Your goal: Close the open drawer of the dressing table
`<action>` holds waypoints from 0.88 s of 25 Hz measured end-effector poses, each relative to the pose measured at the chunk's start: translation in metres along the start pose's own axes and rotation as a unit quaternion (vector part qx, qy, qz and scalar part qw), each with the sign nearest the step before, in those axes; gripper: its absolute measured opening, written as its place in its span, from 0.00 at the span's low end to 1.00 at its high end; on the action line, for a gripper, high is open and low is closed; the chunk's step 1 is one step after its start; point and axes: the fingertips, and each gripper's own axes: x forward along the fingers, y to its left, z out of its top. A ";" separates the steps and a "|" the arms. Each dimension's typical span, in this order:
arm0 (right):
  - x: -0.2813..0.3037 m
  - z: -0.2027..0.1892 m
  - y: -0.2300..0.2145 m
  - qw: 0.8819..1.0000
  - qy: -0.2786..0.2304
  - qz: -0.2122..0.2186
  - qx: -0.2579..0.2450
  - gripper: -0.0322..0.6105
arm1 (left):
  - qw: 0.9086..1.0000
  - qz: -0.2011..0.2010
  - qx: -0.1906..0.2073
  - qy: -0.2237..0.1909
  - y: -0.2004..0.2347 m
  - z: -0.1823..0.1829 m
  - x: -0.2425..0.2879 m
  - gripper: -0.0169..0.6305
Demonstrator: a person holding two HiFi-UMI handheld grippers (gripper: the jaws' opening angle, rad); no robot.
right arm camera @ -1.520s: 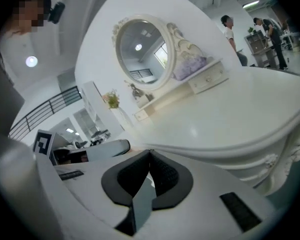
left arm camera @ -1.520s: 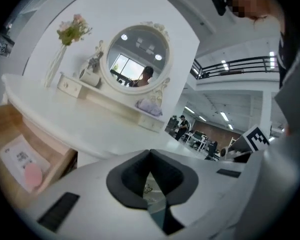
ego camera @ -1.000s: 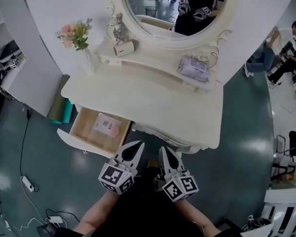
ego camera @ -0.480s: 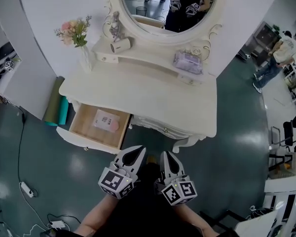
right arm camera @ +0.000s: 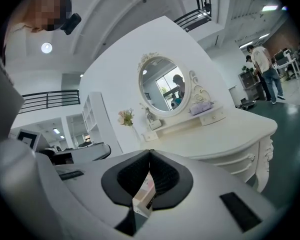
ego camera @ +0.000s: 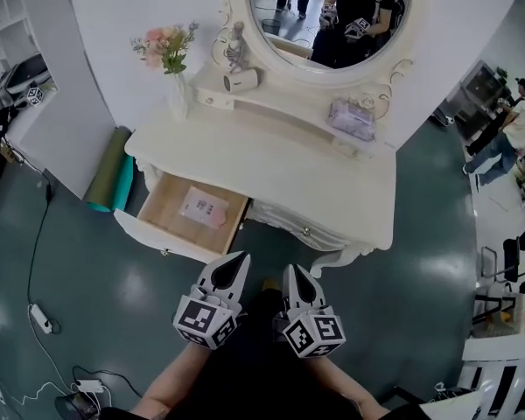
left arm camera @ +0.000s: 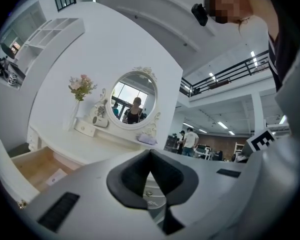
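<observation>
– Head view: what is seen, from the biggest thing down?
– A dark green floor [ego camera: 87, 296] is seen. A white dressing table [ego camera: 271, 178] is set on it against the wall, with an oval mirror [ego camera: 332, 16] above its top.
– Where is the drawer found?
– The drawer [ego camera: 157, 237] is found at the table's left front, pulled well out, with its wooden bottom laid bare. A pink-and-white packet [ego camera: 205, 206] is seen lying flat inside it.
– And the grippers?
– Both are held low in front of the table, side by side and clear of it. The left gripper [ego camera: 239, 259] is pointed toward the drawer's near right corner without touching it. The right gripper [ego camera: 291, 271] is pointed at the table's front.
– How are the fingers set?
– In the left gripper view the tips are seen pressed together with nothing held. The same is shown in the right gripper view, where the drawer is only glimpsed through the gap below the tips.
– Anything smaller?
– A vase of flowers [ego camera: 177, 90] is seen at the table's back left.
</observation>
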 end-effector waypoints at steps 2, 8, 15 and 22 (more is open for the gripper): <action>0.006 -0.004 0.007 1.000 0.009 0.011 -0.003 0.08 | 1.000 0.015 0.004 -0.005 0.007 0.001 -0.007 0.05; 0.029 -0.033 0.040 0.996 0.061 0.063 -0.009 0.07 | 0.996 0.084 0.018 -0.009 0.035 0.003 -0.045 0.05; 0.052 -0.078 0.108 0.979 0.125 0.156 -0.028 0.08 | 0.978 0.209 -0.002 0.002 0.090 -0.011 -0.114 0.05; 0.047 -0.137 0.150 0.951 0.221 0.211 -0.042 0.08 | 0.962 0.270 -0.024 0.019 0.113 -0.032 -0.157 0.05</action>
